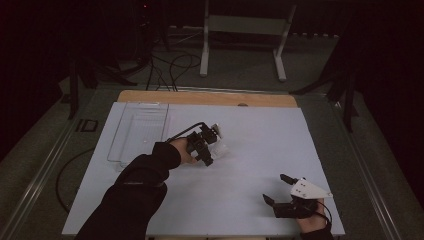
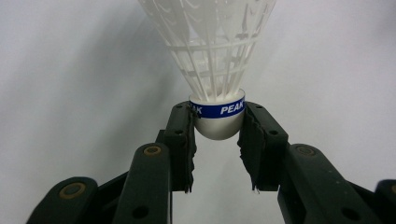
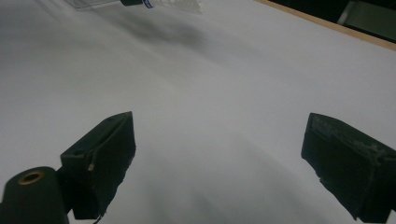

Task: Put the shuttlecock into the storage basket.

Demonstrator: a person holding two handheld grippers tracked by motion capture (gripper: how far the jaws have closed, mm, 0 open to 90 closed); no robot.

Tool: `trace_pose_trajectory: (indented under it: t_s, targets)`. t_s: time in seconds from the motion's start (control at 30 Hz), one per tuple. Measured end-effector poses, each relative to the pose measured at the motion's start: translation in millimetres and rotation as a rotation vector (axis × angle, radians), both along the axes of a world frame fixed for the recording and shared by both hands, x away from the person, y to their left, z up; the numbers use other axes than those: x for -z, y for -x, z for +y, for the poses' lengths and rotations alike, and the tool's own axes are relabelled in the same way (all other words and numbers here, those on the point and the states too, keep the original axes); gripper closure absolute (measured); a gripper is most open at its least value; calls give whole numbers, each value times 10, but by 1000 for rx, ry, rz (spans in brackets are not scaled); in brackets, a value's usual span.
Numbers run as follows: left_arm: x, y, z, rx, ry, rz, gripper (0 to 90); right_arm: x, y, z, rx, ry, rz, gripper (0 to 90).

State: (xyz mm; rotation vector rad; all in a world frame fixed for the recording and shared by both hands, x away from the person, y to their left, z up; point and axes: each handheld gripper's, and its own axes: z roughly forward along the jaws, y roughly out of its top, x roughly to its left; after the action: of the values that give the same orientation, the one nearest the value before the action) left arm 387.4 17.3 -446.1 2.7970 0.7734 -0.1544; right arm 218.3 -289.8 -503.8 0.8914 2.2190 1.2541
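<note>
A white plastic shuttlecock (image 2: 215, 56) with a blue band reading PEAK is held by its rounded cork, its skirt pointing away from the camera. My left gripper (image 2: 217, 133) is shut on that cork, one pad on each side. From above, the left gripper (image 1: 209, 150) hangs over the middle of the white sheet with the shuttlecock (image 1: 220, 147) pale at its tip. My right gripper (image 1: 279, 189) rests near the front right of the sheet, jaws wide apart and nothing between them. In the right gripper view, the right gripper (image 3: 219, 154) faces bare sheet, and the shuttlecock (image 3: 175, 4) peeks in at the top edge.
A clear plastic tray (image 1: 137, 132) lies at the back left of the white sheet (image 1: 260, 145). A wooden table edge (image 1: 205, 97) runs along the back. Beyond it stand a white frame (image 1: 245, 40) and cables on the floor.
</note>
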Motion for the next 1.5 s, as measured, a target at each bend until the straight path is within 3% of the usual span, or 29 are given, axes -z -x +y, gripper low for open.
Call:
trace_pose_trajectory:
  t_s: [0.27, 0.73, 0.9, 1.2, 1.5]
  targets:
    - [-99, 52, 66, 65, -9, 17, 664, 0, 4, -1, -4, -5, 1, 99]
    - [-221, 111, 217, 98, -2, 32, 664, -1, 5, 1, 0, 1, 0, 99]
    - [-268, 142, 264, 90, -21, 33, 664, -2, 6, 0, 2, 2, -1, 99]
    - [-412, 204, 364, 104, -42, 22, 664, 2, 7, 10, 2, 5, 2, 99]
    - [-562, 261, 455, 137, -29, 12, 664, 3, 4, 12, 0, 7, 0, 99]
